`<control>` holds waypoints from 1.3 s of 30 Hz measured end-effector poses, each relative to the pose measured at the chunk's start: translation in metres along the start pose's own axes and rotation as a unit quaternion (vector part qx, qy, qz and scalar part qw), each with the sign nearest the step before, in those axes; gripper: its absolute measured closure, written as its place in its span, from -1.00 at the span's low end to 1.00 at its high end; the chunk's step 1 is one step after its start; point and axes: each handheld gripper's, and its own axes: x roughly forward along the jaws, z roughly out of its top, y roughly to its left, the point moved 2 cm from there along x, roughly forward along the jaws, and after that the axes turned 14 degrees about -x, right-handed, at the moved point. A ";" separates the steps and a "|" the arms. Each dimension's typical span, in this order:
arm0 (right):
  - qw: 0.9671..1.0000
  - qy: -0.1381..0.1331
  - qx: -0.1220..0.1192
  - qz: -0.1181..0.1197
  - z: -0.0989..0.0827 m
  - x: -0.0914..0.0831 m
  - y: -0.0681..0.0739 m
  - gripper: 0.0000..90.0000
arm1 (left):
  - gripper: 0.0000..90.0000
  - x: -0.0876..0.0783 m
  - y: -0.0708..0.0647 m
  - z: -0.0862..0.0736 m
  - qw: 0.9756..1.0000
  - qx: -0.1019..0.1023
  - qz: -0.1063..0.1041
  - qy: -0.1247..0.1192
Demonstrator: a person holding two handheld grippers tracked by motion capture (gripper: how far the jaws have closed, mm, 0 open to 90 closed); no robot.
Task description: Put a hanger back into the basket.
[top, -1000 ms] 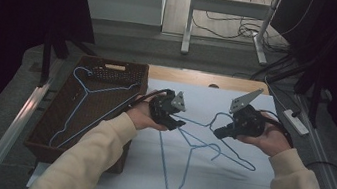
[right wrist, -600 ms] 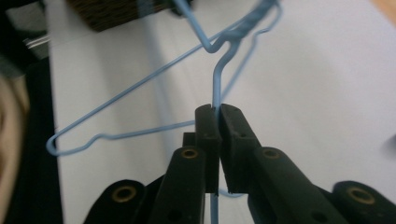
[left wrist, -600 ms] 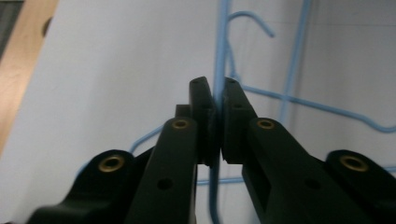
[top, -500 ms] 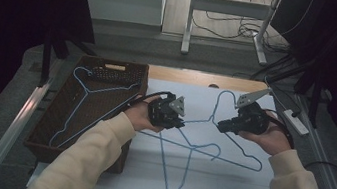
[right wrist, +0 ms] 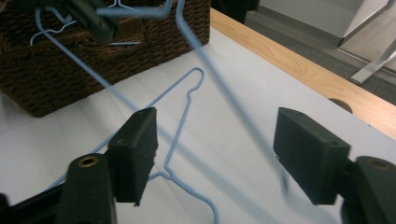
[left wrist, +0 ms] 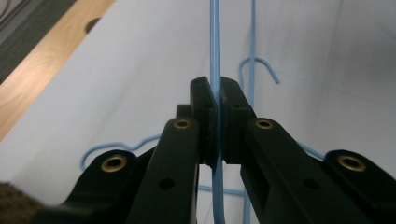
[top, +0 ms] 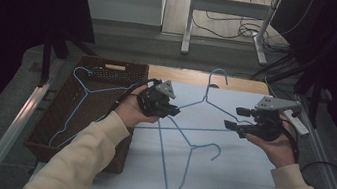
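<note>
From the high view, the left hand-held gripper sits just right of the wicker basket and is clamped on the wire of a blue hanger, whose hook points away from the person over the worktop. The right hand-held gripper is farther right of the basket, its jaws having just been opening and now standing apart beside that hanger's far end. A second hanger lies flat near the basket; another hanger rests inside it.

In the left gripper view, the jaws pinch the blue hanger tightly.

In the right gripper view, the spread jaws have the hanger's wire running between them without pressing it, the basket beyond.
</note>
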 end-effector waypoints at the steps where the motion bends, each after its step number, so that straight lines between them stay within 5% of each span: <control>1: 1.000 -0.001 0.003 -0.001 -0.002 -0.001 0.001 -0.36 | 0.91 -0.003 0.002 0.000 1.000 -0.009 0.004 -0.006; 7: 1.000 -0.010 0.015 -0.003 -0.016 -0.004 0.008 -0.37 | 0.91 -0.025 0.007 -0.003 0.998 -0.044 0.020 -0.041; 22: 1.000 0.002 0.030 0.008 -0.047 0.004 0.023 -0.37 | 0.91 -0.093 0.021 -0.025 0.987 -0.094 0.046 -0.118; 39: 0.999 0.038 0.023 0.021 -0.063 0.019 0.034 -0.37 | 0.91 -0.133 0.051 -0.101 0.973 -0.158 0.096 -0.139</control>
